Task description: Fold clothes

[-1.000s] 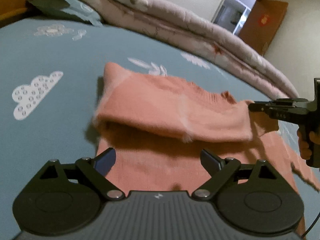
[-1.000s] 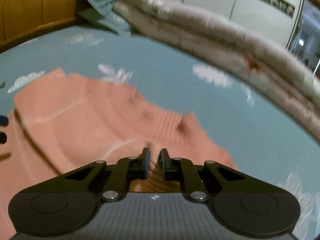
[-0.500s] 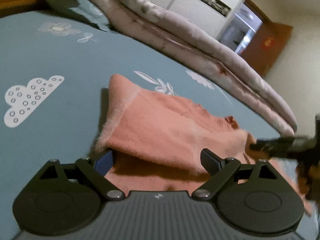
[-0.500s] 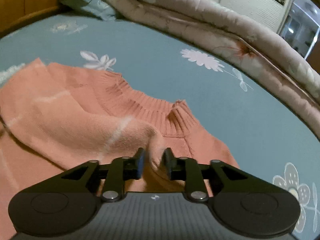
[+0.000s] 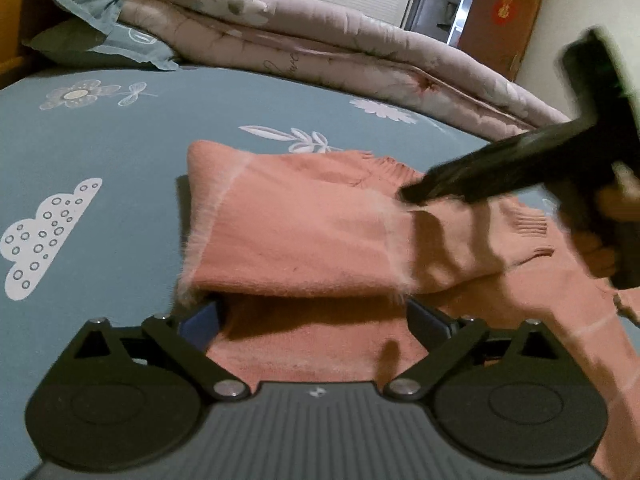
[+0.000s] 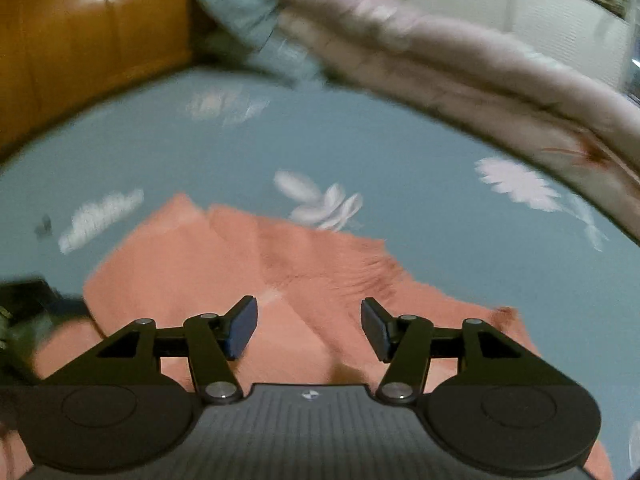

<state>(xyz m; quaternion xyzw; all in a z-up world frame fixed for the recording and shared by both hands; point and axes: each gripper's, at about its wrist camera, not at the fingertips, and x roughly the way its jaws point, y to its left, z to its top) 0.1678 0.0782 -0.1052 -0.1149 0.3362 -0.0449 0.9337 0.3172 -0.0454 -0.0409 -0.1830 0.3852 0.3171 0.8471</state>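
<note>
Bed: blue patterned sheet [image 5: 132, 152] carries the work; a rolled quilt [image 5: 360, 44] lies along the far side, well apart from the garment.
Garment: salmon-pink knit sweater [image 5: 296, 232] lies mid-bed, one panel folded over the body, ribbed collar [image 6: 372, 276] toward the quilt.
Handling, judged: light, soft and limp; fuzzy knit should grip well but will stretch and sag if lifted by one point.
Hold points, judged: folded edge corners or the hem, both claws together; avoid pinching one layer only.
Left claw [image 5: 316, 320]: jaws spread wide, tips at the near folded edge, cloth between them but not pinched.
Right claw [image 6: 308, 324]: jaws opening, nothing gripped between them, over the sweater near the collar.
</note>
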